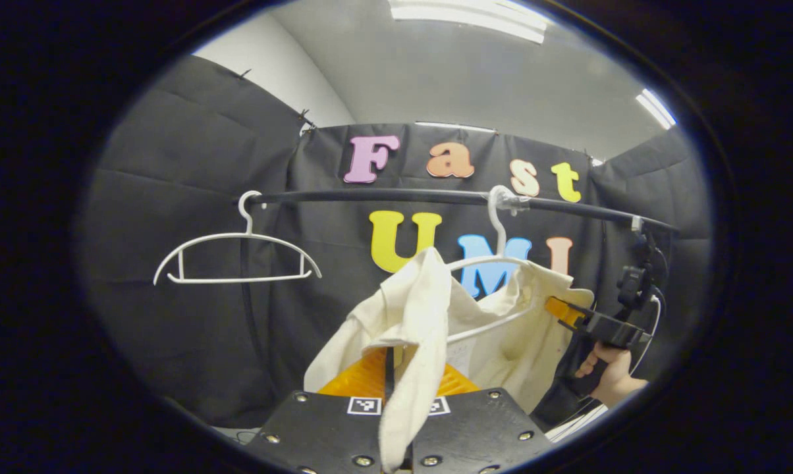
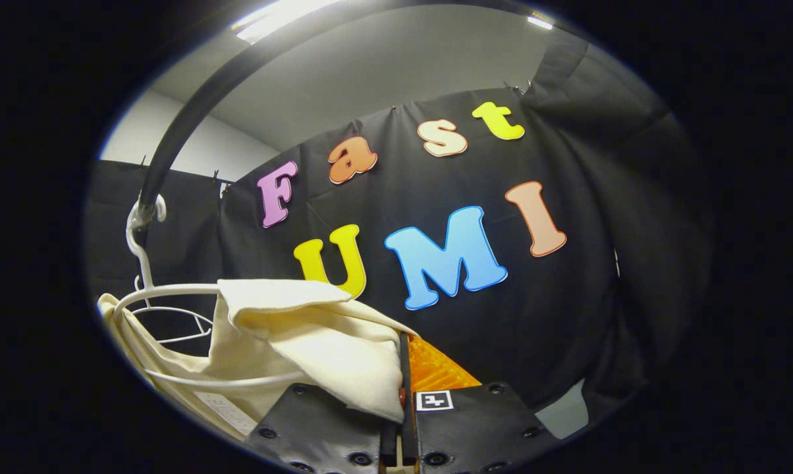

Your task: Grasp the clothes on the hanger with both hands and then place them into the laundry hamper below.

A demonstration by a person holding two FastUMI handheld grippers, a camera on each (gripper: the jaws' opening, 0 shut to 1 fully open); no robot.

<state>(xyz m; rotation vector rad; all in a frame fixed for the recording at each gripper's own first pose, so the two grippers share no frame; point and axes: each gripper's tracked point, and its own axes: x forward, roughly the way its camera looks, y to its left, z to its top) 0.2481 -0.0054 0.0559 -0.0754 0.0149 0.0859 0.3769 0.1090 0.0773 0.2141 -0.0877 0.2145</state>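
Observation:
A cream garment [image 1: 502, 329] hangs on a white hanger [image 1: 495, 263] hooked over the black rail [image 1: 383, 195]. My left gripper [image 1: 391, 372] is shut on a fold of its left side, and the cloth drapes down between the fingers. Farther right, a hand [image 1: 610, 382] holds my right gripper [image 1: 558, 308], which is clamped on the garment's right shoulder. In the right gripper view, the right gripper [image 2: 404, 375] pinches the edge of the cream garment [image 2: 317, 342], with the hanger [image 2: 172, 289] and the rail [image 2: 192, 112] off to the left.
An empty white hanger [image 1: 238, 258] hangs on the rail's left part. A black clamp with cables [image 1: 637, 280] sits at the rail's right end. Black cloth walls close in the back and both sides.

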